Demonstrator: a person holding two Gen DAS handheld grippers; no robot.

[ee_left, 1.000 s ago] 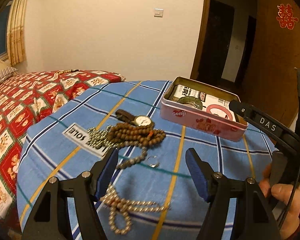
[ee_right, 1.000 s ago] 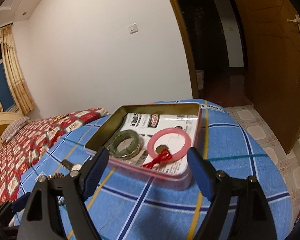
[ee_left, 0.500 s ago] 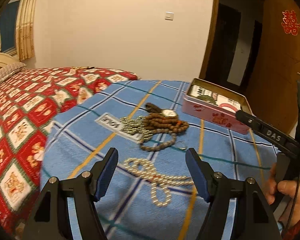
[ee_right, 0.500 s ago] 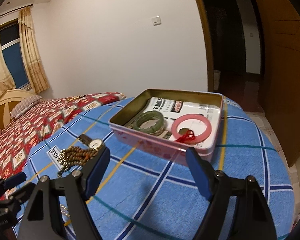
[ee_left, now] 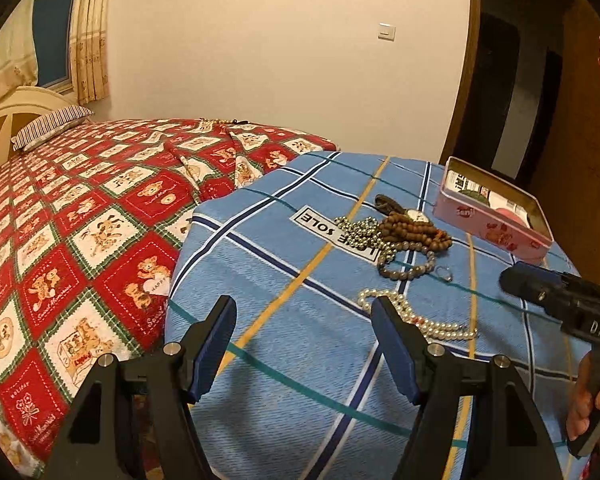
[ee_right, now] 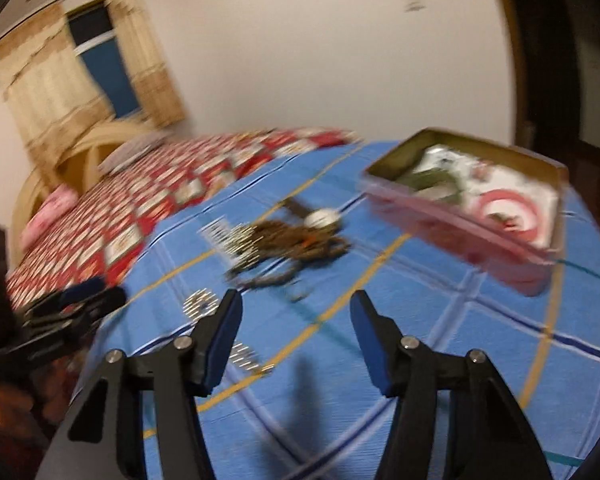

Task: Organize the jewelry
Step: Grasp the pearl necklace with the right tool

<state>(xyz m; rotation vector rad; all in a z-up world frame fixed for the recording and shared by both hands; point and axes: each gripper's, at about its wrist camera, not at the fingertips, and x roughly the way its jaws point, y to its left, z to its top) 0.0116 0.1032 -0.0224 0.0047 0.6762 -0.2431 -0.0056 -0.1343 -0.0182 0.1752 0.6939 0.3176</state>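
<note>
Both tools pulled back, right view blurred, pearl necklace [ee_left: 416,318] sharp in left

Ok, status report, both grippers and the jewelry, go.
Left gripper open, empty, above the cloth. Right gripper open, empty. Pearl necklace, bead strands, watch loose on the blue cloth; pink tin open. Nothing blocking.
</note>
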